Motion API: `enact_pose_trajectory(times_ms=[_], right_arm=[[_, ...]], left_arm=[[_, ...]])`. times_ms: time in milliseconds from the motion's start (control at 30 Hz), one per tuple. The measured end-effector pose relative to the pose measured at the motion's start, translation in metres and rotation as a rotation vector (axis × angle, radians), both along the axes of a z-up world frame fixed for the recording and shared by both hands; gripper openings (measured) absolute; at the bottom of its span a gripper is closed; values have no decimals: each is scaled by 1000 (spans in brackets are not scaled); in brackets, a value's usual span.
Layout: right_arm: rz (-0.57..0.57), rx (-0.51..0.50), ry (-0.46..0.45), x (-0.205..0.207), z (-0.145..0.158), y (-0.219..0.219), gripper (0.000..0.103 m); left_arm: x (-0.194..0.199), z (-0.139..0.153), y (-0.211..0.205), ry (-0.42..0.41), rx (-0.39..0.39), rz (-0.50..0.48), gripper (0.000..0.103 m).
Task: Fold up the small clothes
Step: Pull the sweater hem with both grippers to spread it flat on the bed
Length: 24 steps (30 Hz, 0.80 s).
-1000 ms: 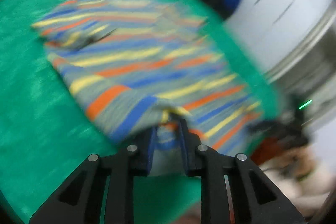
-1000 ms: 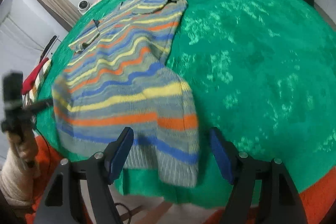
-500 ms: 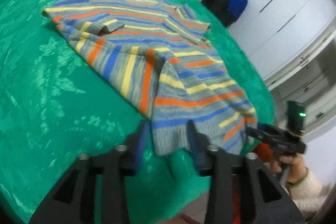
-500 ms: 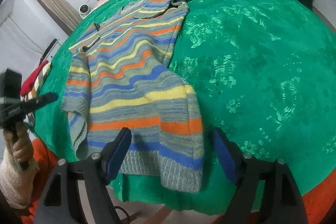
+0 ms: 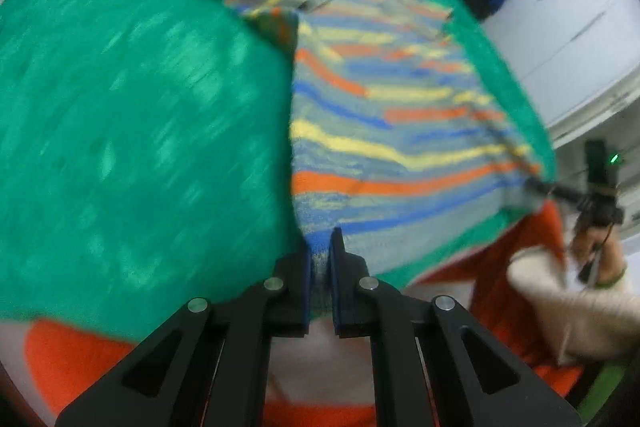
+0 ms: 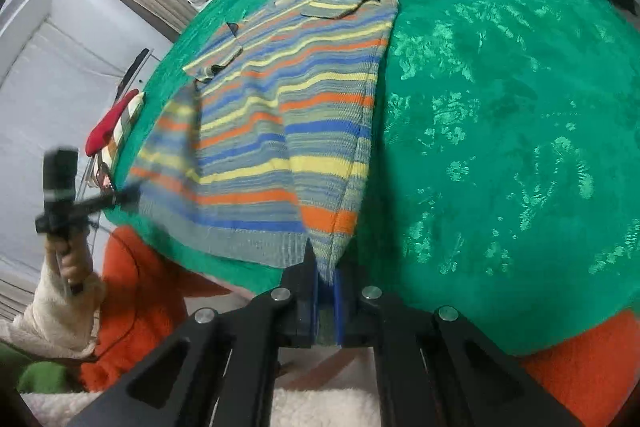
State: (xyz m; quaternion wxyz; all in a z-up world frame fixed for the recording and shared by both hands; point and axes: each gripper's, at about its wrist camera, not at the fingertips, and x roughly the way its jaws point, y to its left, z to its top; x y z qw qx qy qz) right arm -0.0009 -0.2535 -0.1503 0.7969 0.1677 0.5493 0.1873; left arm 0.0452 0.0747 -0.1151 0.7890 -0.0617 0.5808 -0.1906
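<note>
One striped sweater [image 6: 288, 115] lies flat on the green cloth [image 6: 500, 131], its hem at the near edge. The left gripper [image 5: 320, 251] and right gripper [image 6: 322, 271] each pinch that hem, jaws narrow on the knit.
</note>
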Motion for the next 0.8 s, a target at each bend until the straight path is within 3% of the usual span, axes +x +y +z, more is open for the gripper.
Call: enact_pose_trajectory(times_ms=[100, 200, 233, 267, 333, 400, 433, 533, 633, 733, 800], right_arm=[[-15, -25, 39, 7, -20, 5, 9], [-58, -40, 92, 13, -42, 6, 17], [-76, -11, 100, 12, -44, 4, 25], [-87, 15, 99, 9, -42, 2, 41], [-88, 32, 83, 3, -38, 0, 56], [-53, 16, 84, 2, -39, 4, 47], [-38, 4, 97, 3, -42, 7, 2], [-14, -9, 124, 3, -40, 11, 5], [31, -62, 135, -13, -18, 11, 4], [4, -30, 181, -23, -15, 3, 4], [-16, -40, 211, -20, -31, 2, 4]], left_arm=[[-3, -31, 1, 41, 61, 15, 6], [-4, -44, -6, 29, 129, 7, 14], [-5, -44, -7, 14, 136, 10, 26], [-6, -43, -7, 4, 129, 13, 46], [-8, -40, -8, -21, 111, 28, 52], [-1, -49, -17, 1, 110, 10, 6], [0, -53, -24, 19, 112, -7, 4], [-7, -45, -25, 18, 134, -20, 4], [-25, -27, -13, 3, 142, -27, 3], [-29, -37, -17, 23, 188, -34, 3], [-23, -52, -23, 44, 221, -33, 3]])
